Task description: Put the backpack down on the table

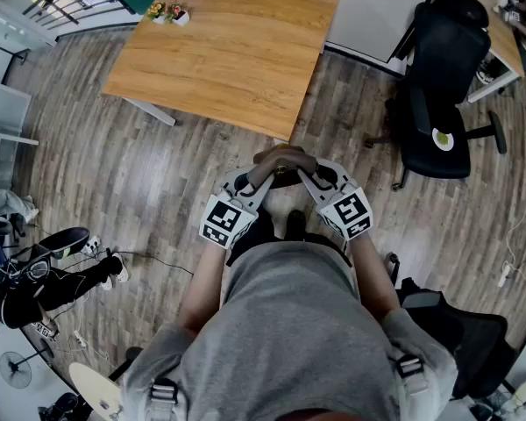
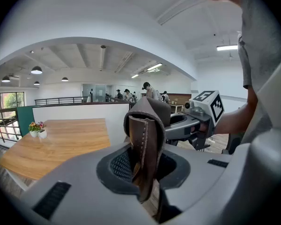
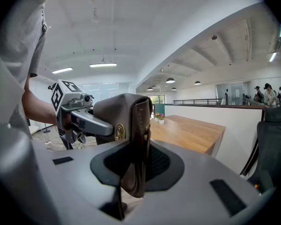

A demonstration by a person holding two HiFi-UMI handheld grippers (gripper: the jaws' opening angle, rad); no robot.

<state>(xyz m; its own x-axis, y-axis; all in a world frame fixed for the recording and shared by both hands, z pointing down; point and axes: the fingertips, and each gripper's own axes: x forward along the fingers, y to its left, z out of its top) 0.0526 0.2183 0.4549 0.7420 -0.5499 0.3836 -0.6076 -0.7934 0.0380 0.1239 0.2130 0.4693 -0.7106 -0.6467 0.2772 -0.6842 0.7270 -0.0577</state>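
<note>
left gripper + right gripper | grip backpack handle | gold badge illegible

Office surroundings on a grey plank floor

A black office chair stands ahead and to the right of the jaws, with a small round green-and-white thing on its seat; two little flower pots sit far ahead to the left; a white partition runs far ahead to the right; a black heap of gear lies behind and to the left; people stand in the distance beyond.
</note>
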